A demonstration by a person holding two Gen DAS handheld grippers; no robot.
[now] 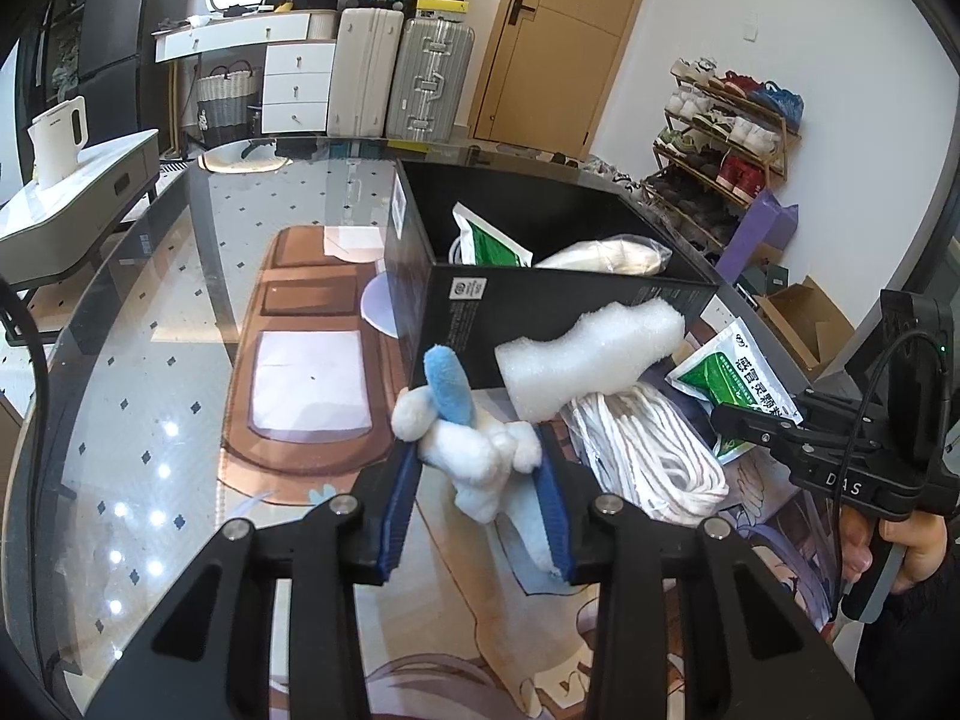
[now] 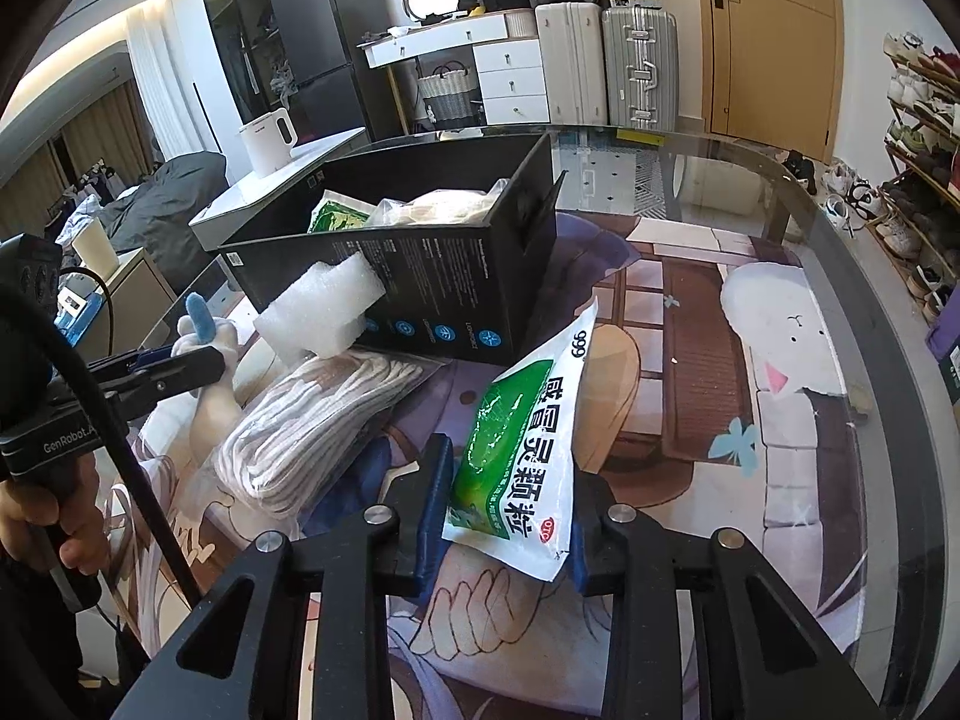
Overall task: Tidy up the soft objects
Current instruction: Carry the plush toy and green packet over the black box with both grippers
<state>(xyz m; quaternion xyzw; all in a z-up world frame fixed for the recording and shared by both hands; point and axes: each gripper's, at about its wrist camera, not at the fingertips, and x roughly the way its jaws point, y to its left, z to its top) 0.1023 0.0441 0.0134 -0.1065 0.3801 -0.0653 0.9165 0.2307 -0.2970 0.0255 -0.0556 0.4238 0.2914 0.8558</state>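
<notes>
Glass-topped desk (image 2: 780, 192) with a black box (image 2: 432, 276). Left gripper (image 1: 480, 480): jaws closed on a plush toy (image 1: 474, 450). Right gripper (image 2: 510, 516): jaws closed on a green-and-white packet (image 2: 522, 438).

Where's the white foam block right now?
The foam block leans against the black box's near outside wall, above the bagged rope, centre of the left wrist view.

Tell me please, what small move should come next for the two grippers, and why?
Probably lift both over the black box and release. The left gripper pinches the plush toy, the right gripper the green-white sachet, and similar soft packs already lie inside the box.
</notes>
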